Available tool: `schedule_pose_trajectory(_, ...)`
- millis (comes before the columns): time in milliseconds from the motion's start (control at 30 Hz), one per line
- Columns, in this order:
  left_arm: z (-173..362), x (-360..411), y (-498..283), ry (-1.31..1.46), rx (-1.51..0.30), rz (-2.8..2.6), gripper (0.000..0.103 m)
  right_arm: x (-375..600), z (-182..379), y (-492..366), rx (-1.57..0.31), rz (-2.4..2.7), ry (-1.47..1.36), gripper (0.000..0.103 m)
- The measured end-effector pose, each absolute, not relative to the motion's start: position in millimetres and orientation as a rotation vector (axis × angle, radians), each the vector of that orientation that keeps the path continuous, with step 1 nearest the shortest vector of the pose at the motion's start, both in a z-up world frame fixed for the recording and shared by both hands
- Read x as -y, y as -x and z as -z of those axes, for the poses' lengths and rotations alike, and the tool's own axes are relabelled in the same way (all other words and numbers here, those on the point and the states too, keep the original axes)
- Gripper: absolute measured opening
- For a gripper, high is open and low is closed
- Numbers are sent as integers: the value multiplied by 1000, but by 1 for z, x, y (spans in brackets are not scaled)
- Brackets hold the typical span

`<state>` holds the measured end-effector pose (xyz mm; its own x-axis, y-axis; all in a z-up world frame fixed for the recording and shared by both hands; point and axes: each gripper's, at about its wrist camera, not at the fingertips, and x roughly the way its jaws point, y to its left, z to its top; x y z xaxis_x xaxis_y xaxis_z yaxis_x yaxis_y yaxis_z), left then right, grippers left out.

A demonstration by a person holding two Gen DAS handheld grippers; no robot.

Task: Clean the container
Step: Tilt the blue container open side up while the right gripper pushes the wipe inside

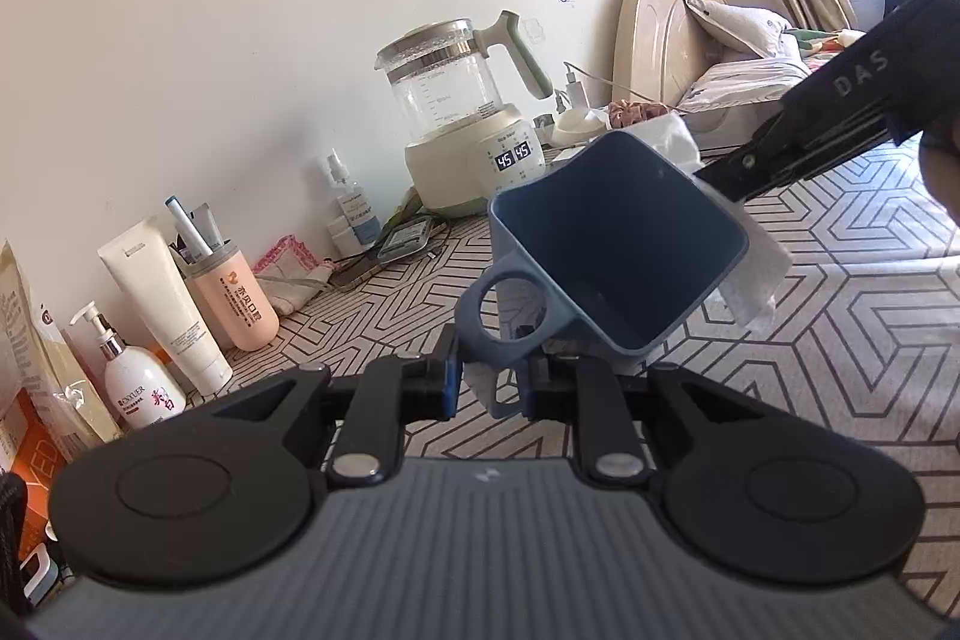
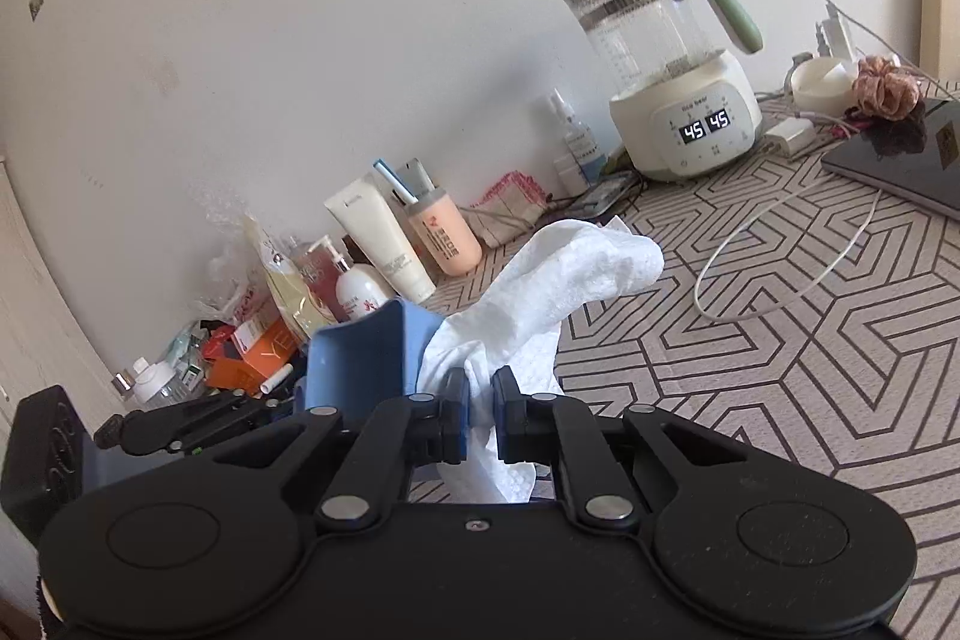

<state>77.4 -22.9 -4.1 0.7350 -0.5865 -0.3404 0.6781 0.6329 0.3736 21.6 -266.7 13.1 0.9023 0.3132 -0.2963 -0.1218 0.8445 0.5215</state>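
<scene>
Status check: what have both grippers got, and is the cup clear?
Left gripper shut on blue cup handle, cup tilted. Right gripper shut on white paper towel, towel outside the rim. Nothing in the way.

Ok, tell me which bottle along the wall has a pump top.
The white bottle with red lettering, low at the left end of the row. It alone has a pump head; the white tube beside it stands on its cap, and the peach bottle holds pens.

Blue container (image 1: 618, 244), white tissue (image 2: 540, 292), grey geometric-lined tabletop (image 1: 840, 340).
</scene>
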Motion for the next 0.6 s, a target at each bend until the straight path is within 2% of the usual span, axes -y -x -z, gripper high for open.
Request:
schedule_pose_trajectory(300, 4, 27, -69, -501, -190, 760, 17, 246, -47, 21, -279, -279, -445, 13)
schedule_pose_trajectory(600, 4, 27, -68, -502, -181, 777, 17, 192, -46, -26, -486, -242, -160, 13)
